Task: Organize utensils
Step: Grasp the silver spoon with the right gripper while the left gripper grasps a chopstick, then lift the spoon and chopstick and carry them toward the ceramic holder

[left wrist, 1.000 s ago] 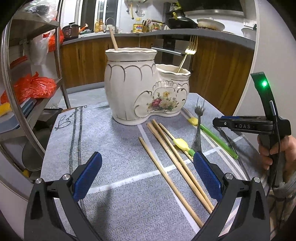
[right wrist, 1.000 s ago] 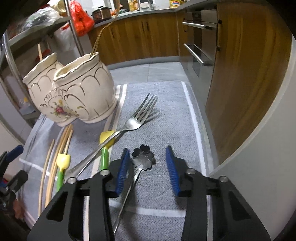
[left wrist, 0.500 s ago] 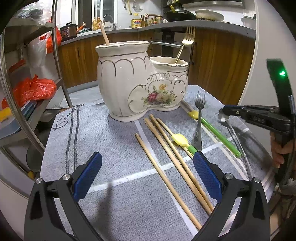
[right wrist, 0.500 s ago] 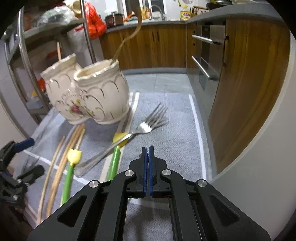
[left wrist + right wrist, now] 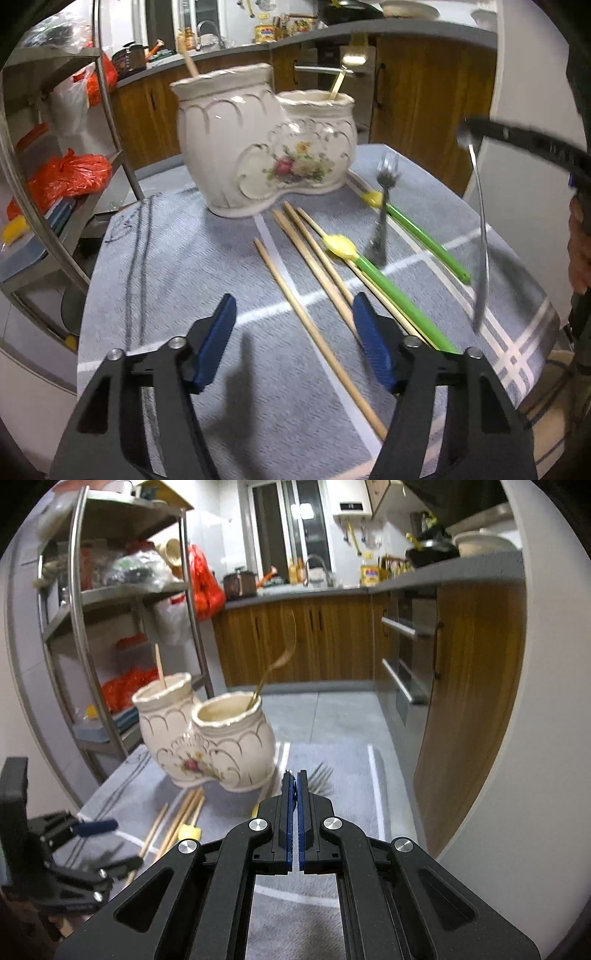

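Partly done: ceramic holder (image 5: 258, 147), upper centre, has one chopstick and a gold fork in. Right gripper (image 5: 295, 786) clamped on a metal spoon (image 5: 480, 229), lifted at right. Left gripper (image 5: 295, 332) jaws closing, nothing between. Chopsticks (image 5: 314, 295), silver fork (image 5: 384, 206) remain on surface (image 5: 177, 258).
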The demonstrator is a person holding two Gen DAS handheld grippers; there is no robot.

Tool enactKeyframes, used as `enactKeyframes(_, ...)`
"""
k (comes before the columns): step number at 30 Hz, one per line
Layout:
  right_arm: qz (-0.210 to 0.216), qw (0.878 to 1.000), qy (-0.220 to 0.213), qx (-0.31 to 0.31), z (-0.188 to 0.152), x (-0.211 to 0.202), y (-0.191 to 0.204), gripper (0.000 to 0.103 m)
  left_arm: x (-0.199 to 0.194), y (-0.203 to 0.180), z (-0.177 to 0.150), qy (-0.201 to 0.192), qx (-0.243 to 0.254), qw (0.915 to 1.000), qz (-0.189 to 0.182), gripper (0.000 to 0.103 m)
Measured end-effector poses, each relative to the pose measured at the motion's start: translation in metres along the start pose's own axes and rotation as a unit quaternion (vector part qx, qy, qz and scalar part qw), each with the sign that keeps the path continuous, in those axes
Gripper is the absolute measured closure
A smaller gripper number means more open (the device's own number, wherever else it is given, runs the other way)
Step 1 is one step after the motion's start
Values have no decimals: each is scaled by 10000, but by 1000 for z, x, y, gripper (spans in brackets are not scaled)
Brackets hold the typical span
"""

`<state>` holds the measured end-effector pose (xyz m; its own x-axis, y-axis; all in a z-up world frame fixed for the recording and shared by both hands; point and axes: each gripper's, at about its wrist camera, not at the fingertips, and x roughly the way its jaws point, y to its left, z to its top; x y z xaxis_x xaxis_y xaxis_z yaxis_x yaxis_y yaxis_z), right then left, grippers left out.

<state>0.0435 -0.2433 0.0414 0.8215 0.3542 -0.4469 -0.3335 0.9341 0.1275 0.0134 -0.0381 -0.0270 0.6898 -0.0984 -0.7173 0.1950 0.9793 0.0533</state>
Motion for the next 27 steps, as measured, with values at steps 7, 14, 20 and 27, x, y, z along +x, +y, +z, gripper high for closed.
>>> enactKeyframes(7, -149, 9976, -671, -123, 7, -28, 4, 100, 13, 4, 2, 233, 55, 9997, 24, 89)
enactKeyframes(14, -111, 9949, -981, -188, 8, -38, 9, 100, 14, 15, 7, 249, 54, 9997, -40, 99)
enactKeyframes(20, -93, 9932, -1147, -179, 8, -44, 13, 100, 3, 22, 7, -2, 46, 9999, -106, 99)
enactKeyframes(27, -152, 9920, -1248, -116, 8, -46, 14, 100, -32, 35, 12, -1041, -153, 9928, -567, 99)
